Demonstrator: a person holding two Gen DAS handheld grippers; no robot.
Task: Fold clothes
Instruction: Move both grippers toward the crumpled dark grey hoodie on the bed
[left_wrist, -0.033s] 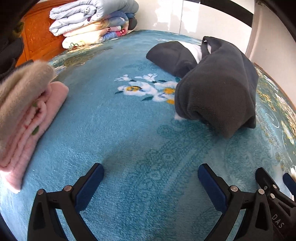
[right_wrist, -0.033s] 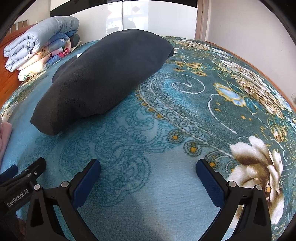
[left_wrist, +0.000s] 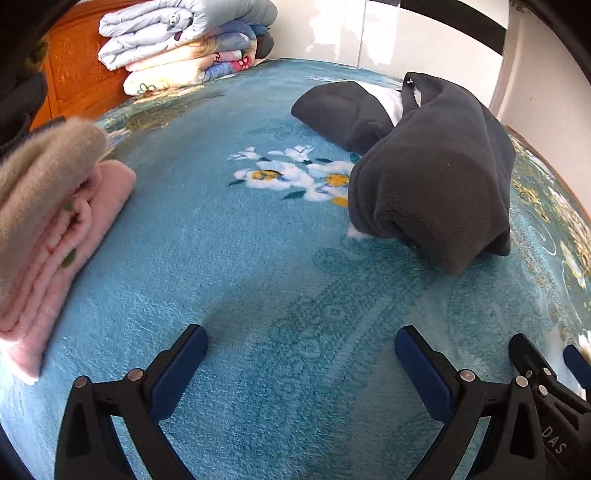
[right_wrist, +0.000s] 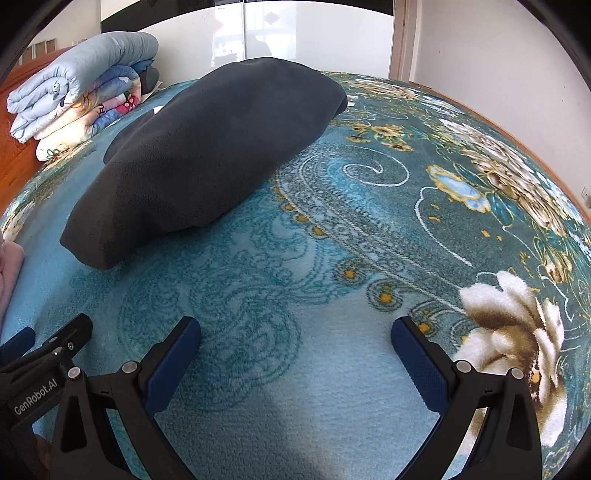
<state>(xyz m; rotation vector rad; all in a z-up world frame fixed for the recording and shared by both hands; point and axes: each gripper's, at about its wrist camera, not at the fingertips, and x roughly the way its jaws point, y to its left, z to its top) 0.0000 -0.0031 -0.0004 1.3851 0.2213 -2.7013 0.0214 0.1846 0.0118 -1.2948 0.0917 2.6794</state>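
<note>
A dark grey fleece garment (left_wrist: 436, 173) lies folded on the blue flowered blanket (left_wrist: 221, 258), its white lining showing at the far end. It also shows in the right wrist view (right_wrist: 207, 155), ahead and to the left. My left gripper (left_wrist: 301, 350) is open and empty, low over the blanket, short of the garment. My right gripper (right_wrist: 295, 343) is open and empty, also short of it. The right gripper's tip (left_wrist: 535, 369) shows at the left view's right edge.
A stack of folded pink and beige clothes (left_wrist: 48, 221) lies at the left. Folded quilts (left_wrist: 184, 48) are piled at the back by an orange wooden headboard (left_wrist: 74, 74). A white wall (right_wrist: 498, 74) runs along the right.
</note>
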